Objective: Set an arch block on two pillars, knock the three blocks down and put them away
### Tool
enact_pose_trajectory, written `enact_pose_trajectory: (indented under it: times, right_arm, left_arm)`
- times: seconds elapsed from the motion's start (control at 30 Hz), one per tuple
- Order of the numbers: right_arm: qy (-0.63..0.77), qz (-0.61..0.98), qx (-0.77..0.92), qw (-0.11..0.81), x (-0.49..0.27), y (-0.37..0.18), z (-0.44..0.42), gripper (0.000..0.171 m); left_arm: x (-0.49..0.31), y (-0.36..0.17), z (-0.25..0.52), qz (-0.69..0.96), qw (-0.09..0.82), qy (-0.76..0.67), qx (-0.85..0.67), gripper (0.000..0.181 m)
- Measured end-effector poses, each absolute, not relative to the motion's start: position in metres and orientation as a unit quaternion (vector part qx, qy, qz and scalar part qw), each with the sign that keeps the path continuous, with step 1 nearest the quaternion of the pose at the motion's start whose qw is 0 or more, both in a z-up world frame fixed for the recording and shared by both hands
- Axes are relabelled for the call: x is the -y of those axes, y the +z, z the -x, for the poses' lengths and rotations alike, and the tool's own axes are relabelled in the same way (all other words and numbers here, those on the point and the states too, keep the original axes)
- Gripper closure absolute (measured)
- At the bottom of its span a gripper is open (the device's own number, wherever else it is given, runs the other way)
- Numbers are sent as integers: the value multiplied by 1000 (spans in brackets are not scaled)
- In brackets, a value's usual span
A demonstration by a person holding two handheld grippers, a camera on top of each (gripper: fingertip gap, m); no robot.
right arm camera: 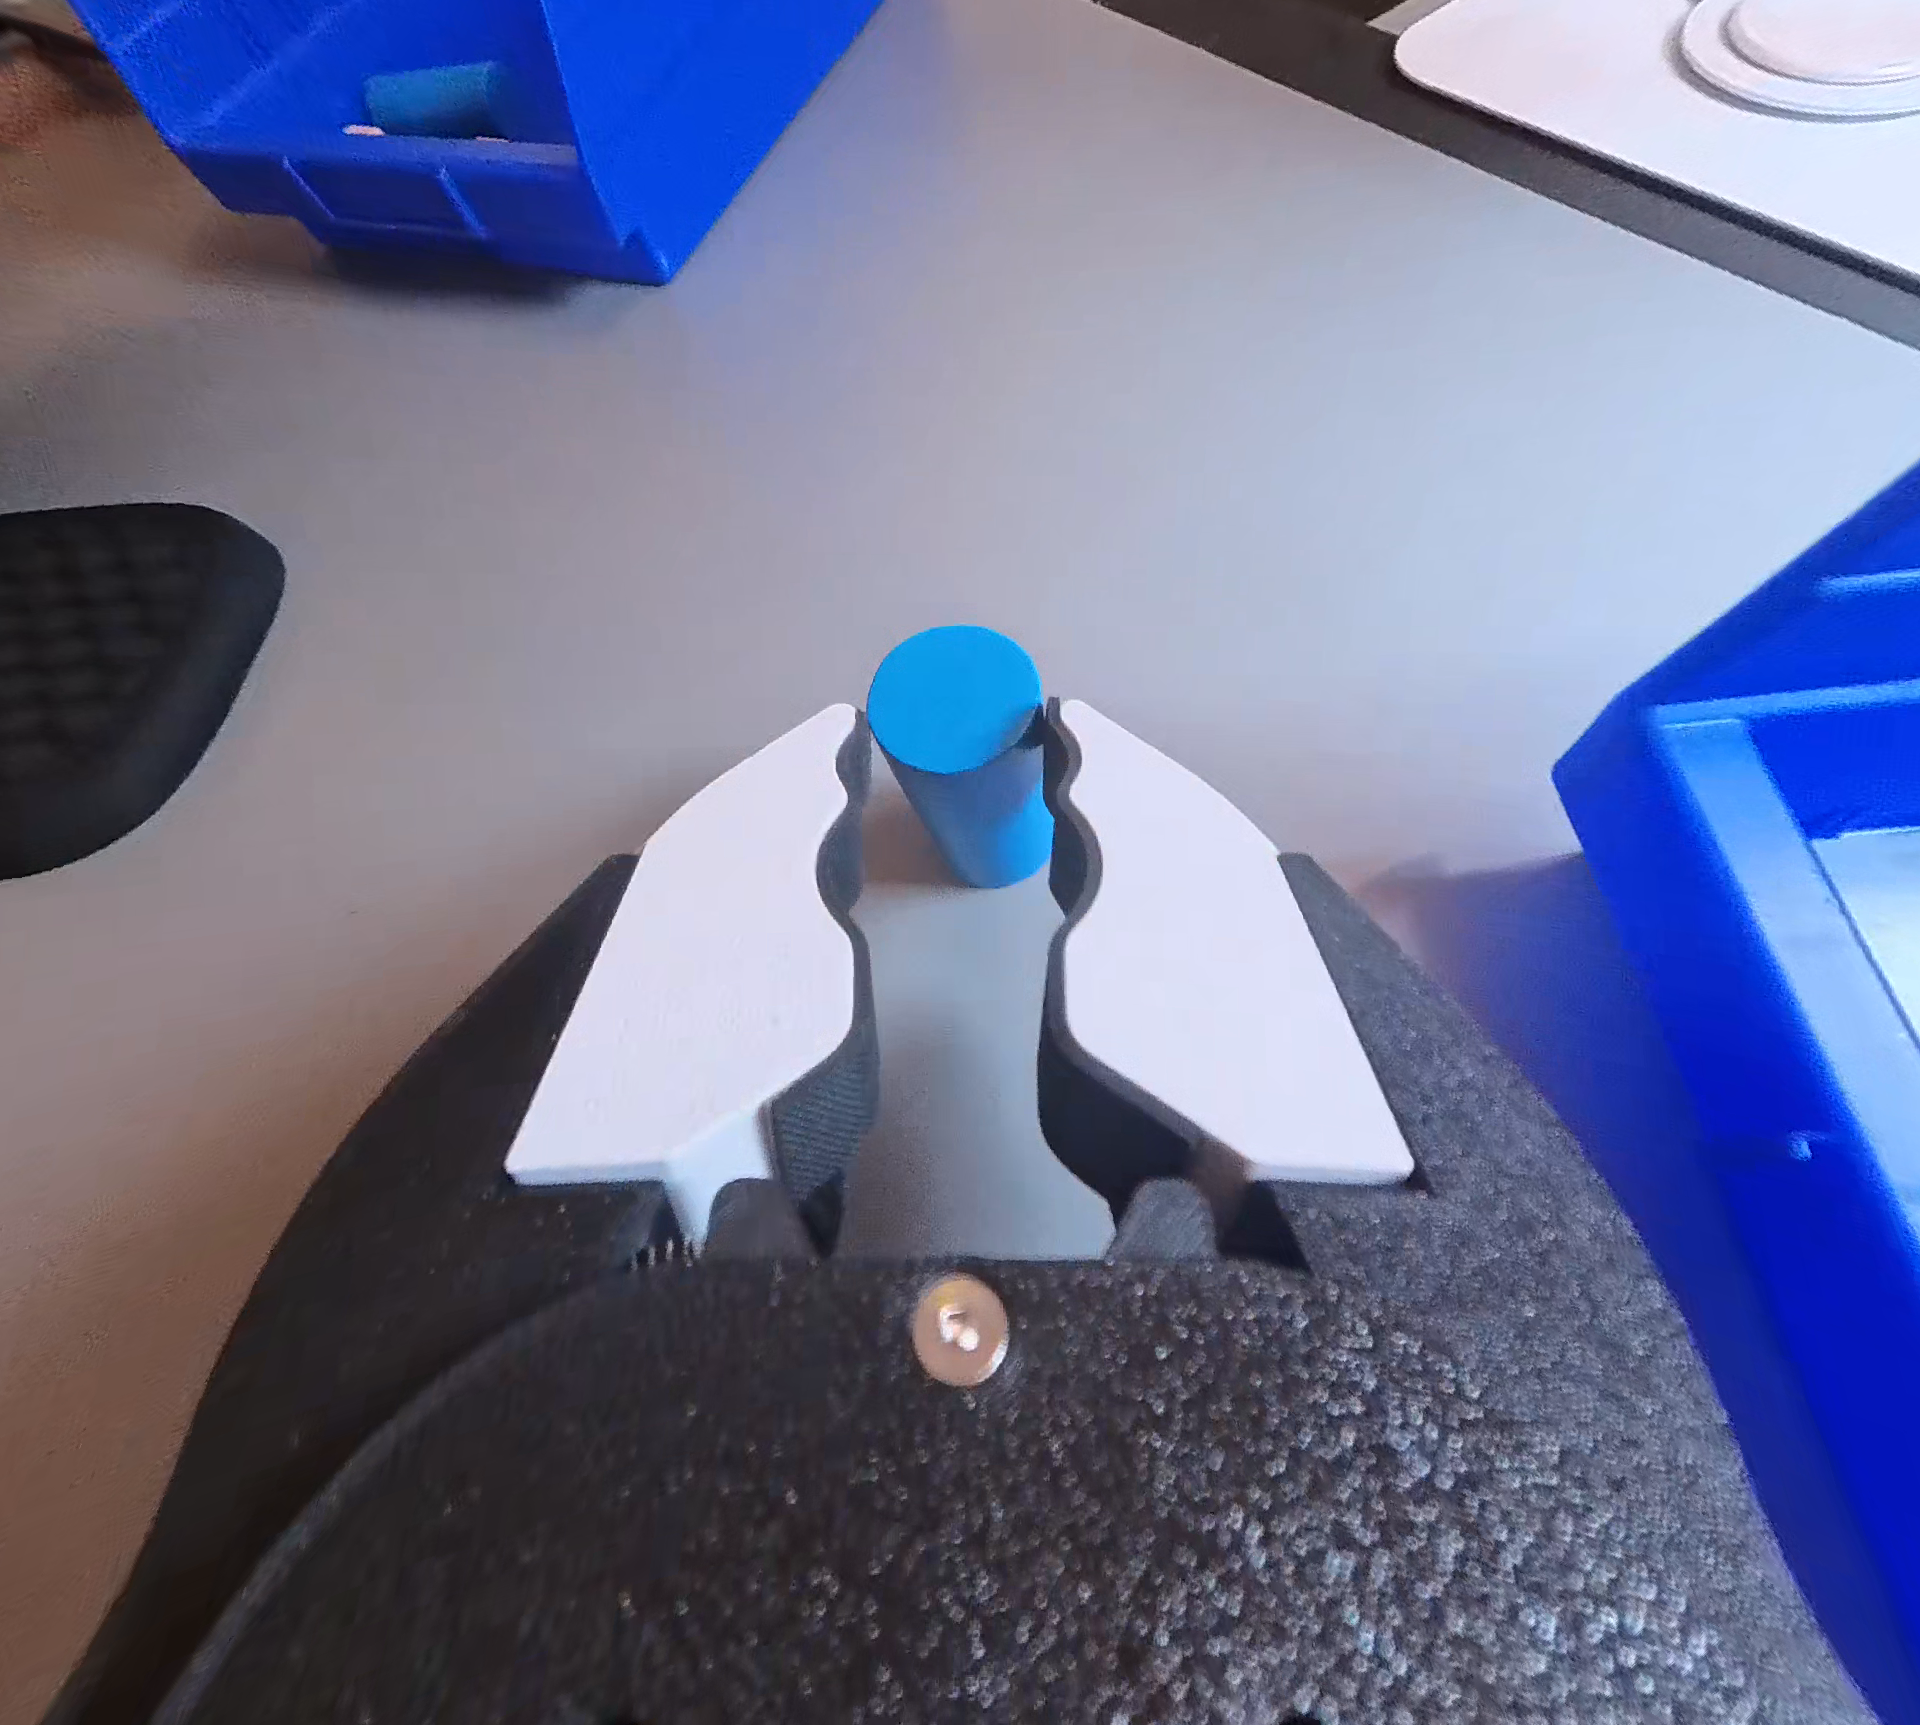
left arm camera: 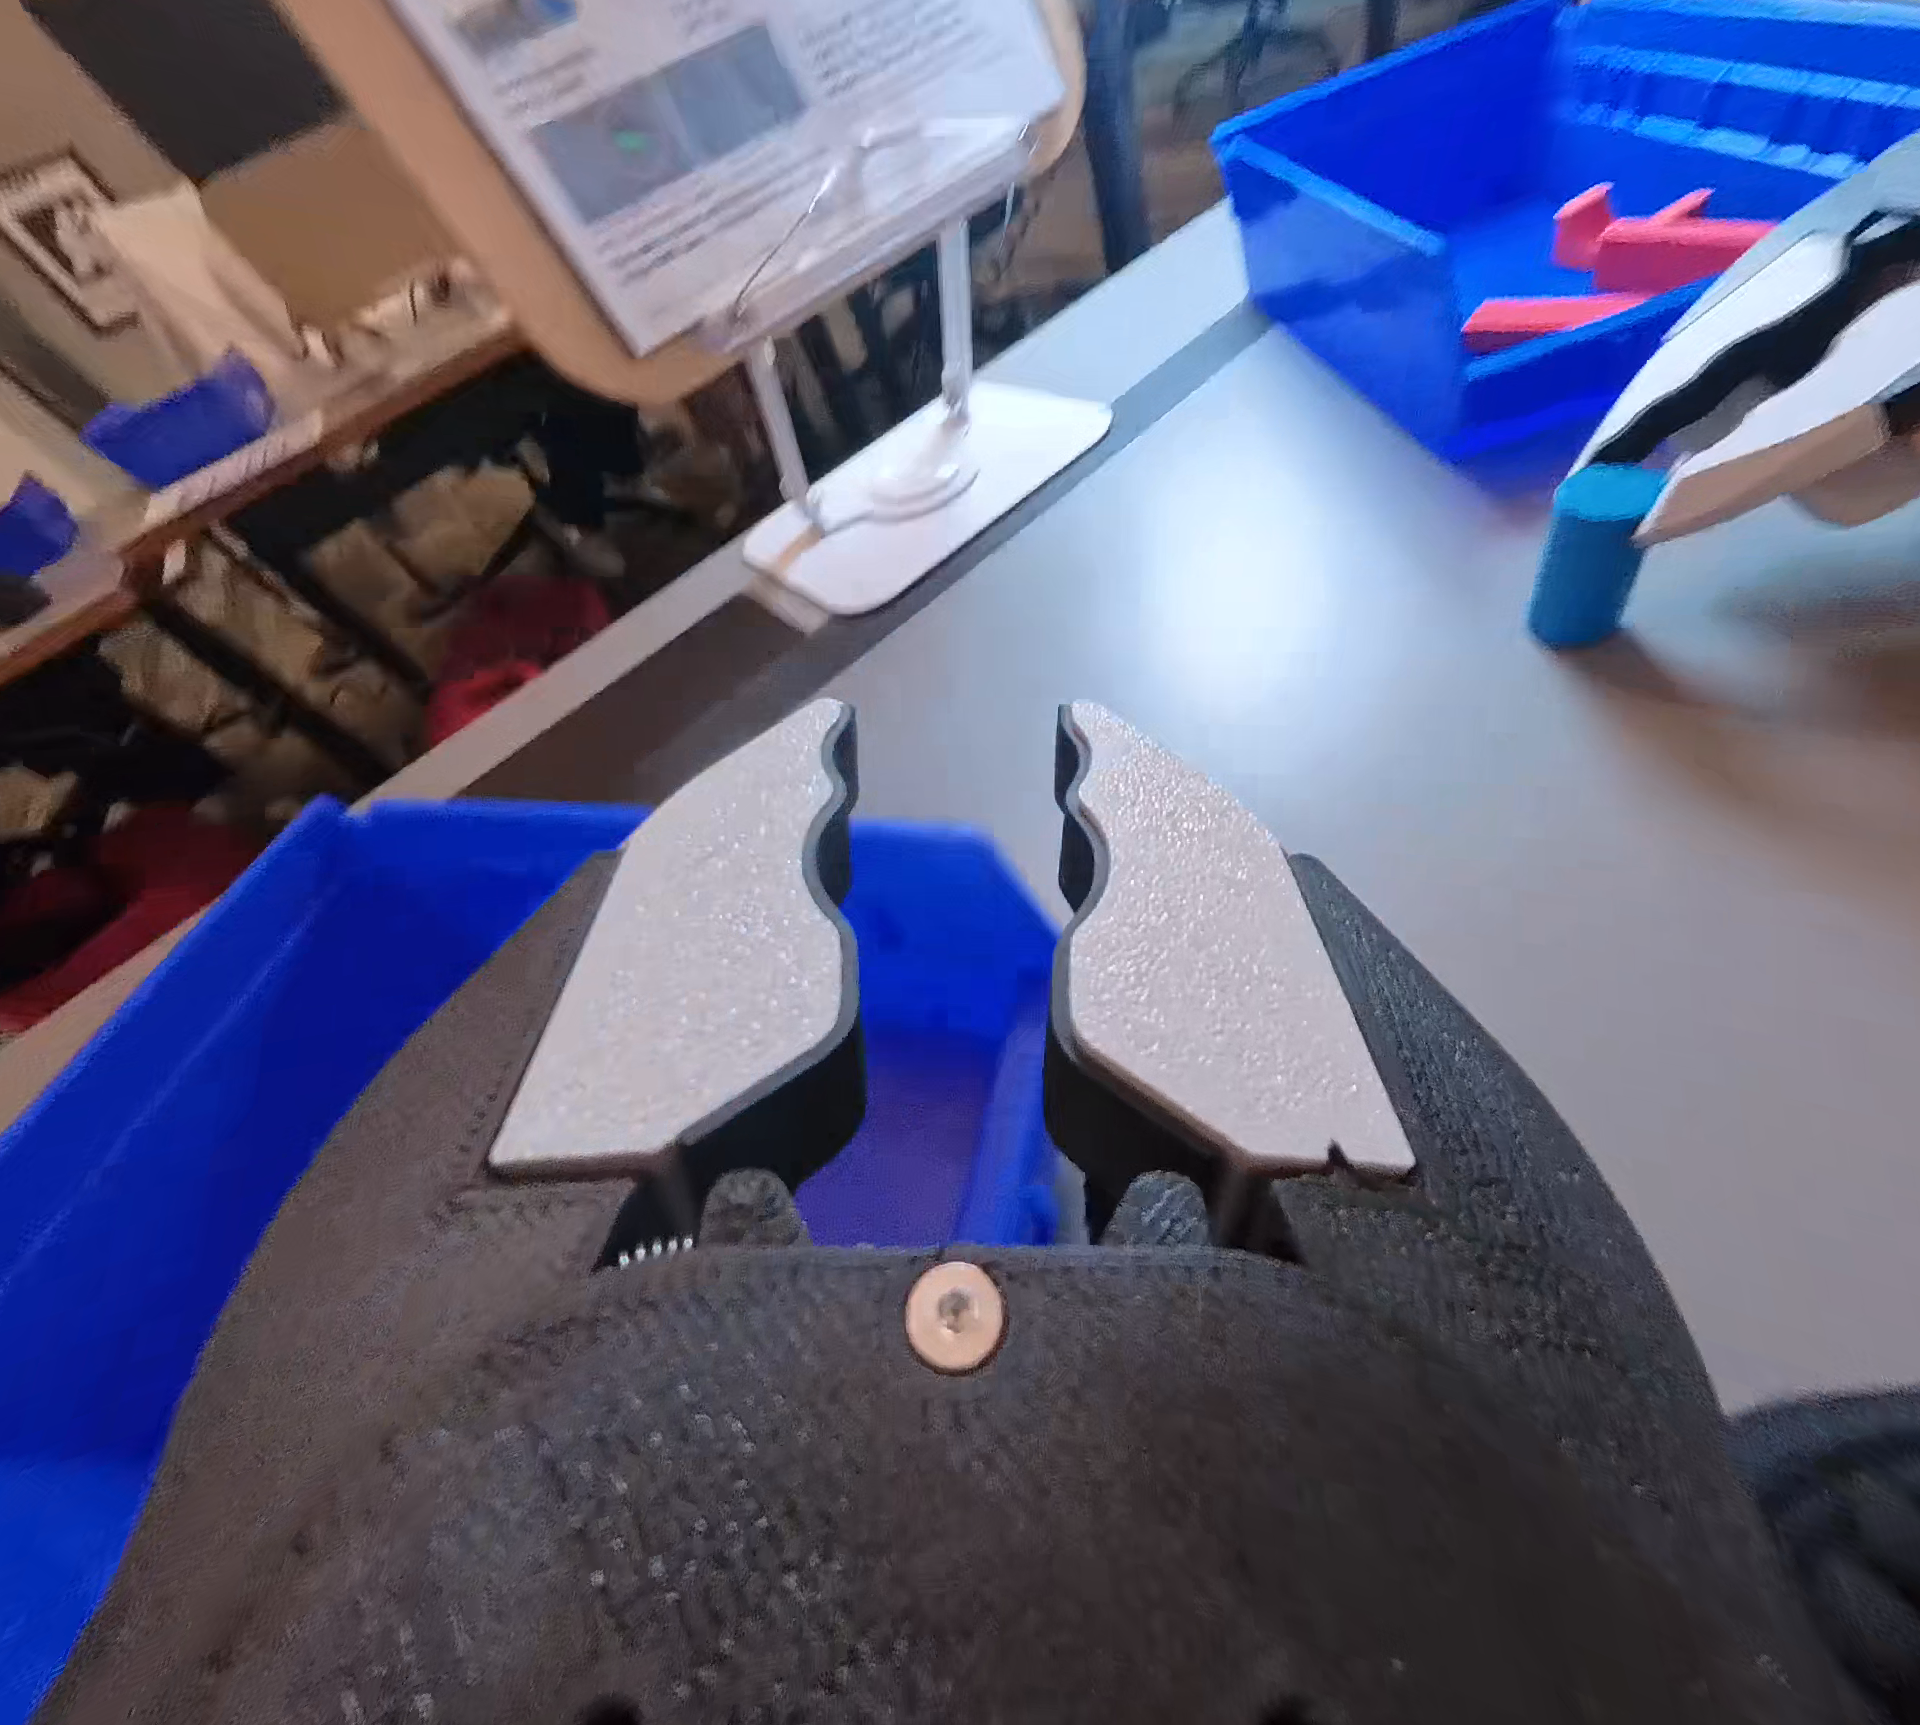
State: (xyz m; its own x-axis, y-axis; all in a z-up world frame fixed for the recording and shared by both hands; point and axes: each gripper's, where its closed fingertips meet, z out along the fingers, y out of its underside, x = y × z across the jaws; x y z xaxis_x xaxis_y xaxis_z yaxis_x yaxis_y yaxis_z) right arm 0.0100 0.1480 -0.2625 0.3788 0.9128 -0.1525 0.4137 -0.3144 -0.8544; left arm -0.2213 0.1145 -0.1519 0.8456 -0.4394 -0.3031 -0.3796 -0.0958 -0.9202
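A blue cylinder block (right arm camera: 966,782) stands upright on the grey table (right arm camera: 1143,428). My right gripper (right arm camera: 954,719) is shut on the cylinder's top end, one pad on each side. The left wrist view shows the same grip, with the right gripper (left arm camera: 1621,501) on the cylinder (left arm camera: 1584,563) at the right. My left gripper (left arm camera: 956,740) is open with nothing between its fingers. It hovers over a blue bin (left arm camera: 208,1104) at the table's near edge. In the right wrist view that bin (right arm camera: 675,13) holds a teal block (right arm camera: 431,99).
A second blue bin (left arm camera: 1351,221) behind the cylinder holds red blocks (left arm camera: 1662,252); its wall (right arm camera: 1714,948) is close on the right gripper's right. A white sign stand base (left arm camera: 935,501) sits at the table's far edge. A black mesh object (right arm camera: 104,688) is at the left. Spacing between my two grippers at the tips: around 25 cm. The black mesh object (right arm camera: 104,688) is about equally far from each gripper, around 25 cm.
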Motion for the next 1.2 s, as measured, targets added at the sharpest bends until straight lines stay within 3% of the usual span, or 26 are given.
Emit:
enact_pose_trajectory:
  times: [0.13, 0.33, 0.57, 0.63, 0.73, 0.8, 0.9, 1.1, 1.2]
  right_arm:
    - [332, 730, 452, 390, -149, -258, -14, 127]
    - [351, 710, 446, 417, -146, -238, -21, 126]
    - [341, 706, 461, 416, -139, -242, -20, 126]
    - [339, 706, 462, 416, -139, -243, -21, 127]
    - [346, 708, 456, 413, -140, -243, -24, 129]
    - [348, 707, 454, 416, -140, -241, -26, 129]
    - [347, 704, 452, 423, -140, -238, -28, 130]
    - [342, 709, 439, 434, -146, -238, -30, 131]
    - [329, 716, 441, 430, -149, -246, -31, 130]
  left_arm:
    - [-104, -159, 283, 809, 522, 15, -270, 144]
    - [-83, -214, 366, 913, 277, 77, -288, 137]
    - [-69, -280, 391, 941, 29, 64, -330, 125]
    - [-70, -293, 394, 942, -13, 65, -330, 128]
    - [-62, -302, 402, 927, -85, 93, -353, 148]
    - [-62, -301, 394, 920, -84, 85, -374, 148]
    - [-79, -284, 381, 915, -1, 99, -390, 149]
    - [-109, -184, 255, 839, 367, -33, -401, 149]
    - [-100, -162, 171, 755, 490, -159, -405, 149]
